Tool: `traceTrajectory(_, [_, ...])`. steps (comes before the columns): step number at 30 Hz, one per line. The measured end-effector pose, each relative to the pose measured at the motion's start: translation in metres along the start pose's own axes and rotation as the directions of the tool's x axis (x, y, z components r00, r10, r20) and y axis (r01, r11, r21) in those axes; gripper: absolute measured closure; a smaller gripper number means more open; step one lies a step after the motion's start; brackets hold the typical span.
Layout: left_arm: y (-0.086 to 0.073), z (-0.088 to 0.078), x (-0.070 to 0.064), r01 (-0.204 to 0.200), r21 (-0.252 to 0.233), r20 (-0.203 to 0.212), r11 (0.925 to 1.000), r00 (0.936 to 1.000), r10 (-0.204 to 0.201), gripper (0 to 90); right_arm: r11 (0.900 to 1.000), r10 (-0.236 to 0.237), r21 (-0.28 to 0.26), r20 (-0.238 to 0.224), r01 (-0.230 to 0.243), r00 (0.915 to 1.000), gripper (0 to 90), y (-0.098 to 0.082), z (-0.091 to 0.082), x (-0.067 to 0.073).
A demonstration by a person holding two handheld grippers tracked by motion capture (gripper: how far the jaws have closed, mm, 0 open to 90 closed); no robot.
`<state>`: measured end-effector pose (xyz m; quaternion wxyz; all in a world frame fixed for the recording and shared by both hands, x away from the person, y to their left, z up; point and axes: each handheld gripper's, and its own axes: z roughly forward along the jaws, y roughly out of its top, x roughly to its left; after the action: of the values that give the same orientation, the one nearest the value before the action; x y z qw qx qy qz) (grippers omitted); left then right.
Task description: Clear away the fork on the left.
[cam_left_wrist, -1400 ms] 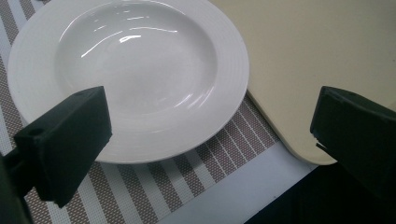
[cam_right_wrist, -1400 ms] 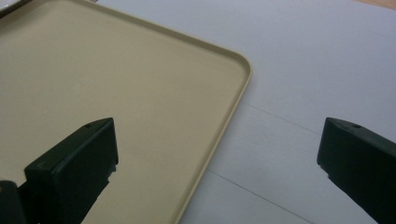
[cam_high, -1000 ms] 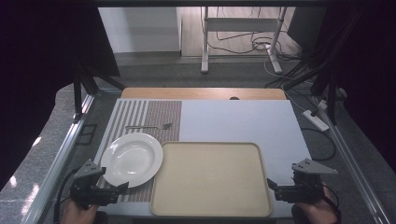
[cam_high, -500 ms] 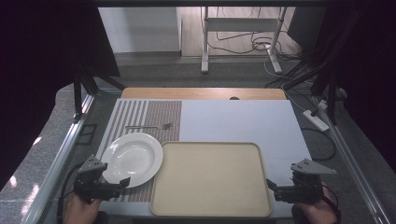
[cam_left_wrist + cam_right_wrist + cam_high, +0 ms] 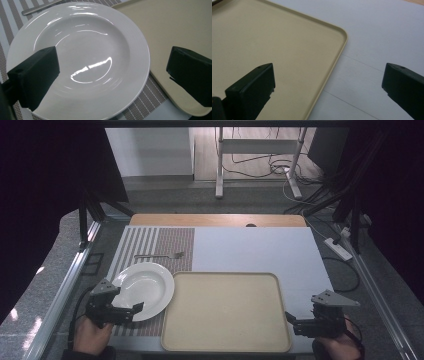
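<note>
High view: your left gripper [image 5: 131,311] is at the near left corner of the table, with its tips over the near rim of the white plate [image 5: 145,289]. The plate lies flat on the striped placemat [image 5: 150,245], with its right edge just beside the left rim of the beige tray [image 5: 226,312]. A fork [image 5: 160,255] lies on the placemat beyond the plate, apart from it. Your right gripper [image 5: 292,320] is at the near right corner, with its tips at the tray's right rim. The white table surface [image 5: 255,247] extends behind the tray.

Left gripper view: your left gripper [image 5: 112,75] is released, with its jaws set wide apart. The left jaw is over the plate's near left rim, and the right jaw is over the tray [image 5: 180,27]. The plate [image 5: 82,50] spans most of the gap between them. You cannot tell whether either jaw touches the plate. The fork [image 5: 37,8] appears at the top left edge, beyond the plate. The placemat [image 5: 150,95] shows between the plate and the tray.

Right gripper view: your right gripper [image 5: 328,85] is also released, with its jaws wide apart and nothing between them. The left jaw is over the tray [image 5: 274,37]. The right jaw is over the white table surface [image 5: 382,32]. The tray's rounded corner lies between the two jaws.
</note>
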<state>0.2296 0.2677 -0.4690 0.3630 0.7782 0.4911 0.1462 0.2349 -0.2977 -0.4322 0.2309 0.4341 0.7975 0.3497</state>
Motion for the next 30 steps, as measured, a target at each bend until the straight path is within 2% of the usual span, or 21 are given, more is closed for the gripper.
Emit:
traceTrajectory(3, [0.004,0.005,0.004,-0.004,0.014,-0.011,0.9999,0.9999,0.005,0.0,1.000,0.000,0.001,0.000,0.000,1.0000,0.0,0.000,0.000,0.000])
traceTrajectory(11, [0.018,0.023,0.018,0.015,0.030,-0.001,0.9994,0.9999,-0.015,0.0,1.000,0.002,0.004,0.000,-0.002,1.0000,0.0,0.000,0.000,0.000])
traceTrajectory(13, [0.019,0.025,0.020,0.021,0.036,0.004,0.9991,0.9998,-0.021,0.0,1.000,0.003,0.004,0.000,-0.003,1.0000,0.0,0.000,0.001,0.000])
traceTrajectory(14, [0.023,0.030,0.025,0.032,0.044,0.033,0.9985,0.9989,-0.033,0.0,1.000,0.003,0.005,0.000,-0.003,1.0000,0.0,0.000,0.001,0.000])
traceTrajectory(16, [0.024,0.033,0.027,0.034,0.049,0.037,0.9982,0.9987,-0.035,0.0,1.000,0.003,0.005,-0.001,-0.003,1.0000,0.0,0.000,0.001,0.000])
traceTrajectory(21, [0.036,0.044,0.035,0.005,0.038,0.022,0.9993,0.9997,-0.006,0.0,1.000,0.005,0.007,0.001,-0.005,1.0000,0.0,0.000,0.001,0.000])
traceTrajectory(24, [0.040,0.048,0.038,-0.003,0.035,0.036,0.9994,0.9993,0.002,0.0,1.000,0.006,0.007,0.001,-0.006,1.0000,0.0,0.000,0.001,0.000])
traceTrajectory(26, [0.043,0.054,0.042,-0.006,0.039,0.043,0.9992,0.9991,0.004,0.0,1.000,0.005,0.007,0.002,-0.005,1.0000,0.0,0.000,0.001,0.000])
traceTrajectory(27, [0.046,0.059,0.044,-0.021,0.062,0.026,0.9978,0.9995,0.020,0.0,1.000,0.005,0.008,0.001,-0.005,1.0000,0.0,0.000,0.001,0.000])
traceTrajectory(30, [0.051,0.066,0.047,-0.022,0.078,0.021,0.9967,0.9996,0.020,0.0,1.000,0.005,0.010,0.001,-0.005,1.0000,0.0,0.000,0.001,0.000])
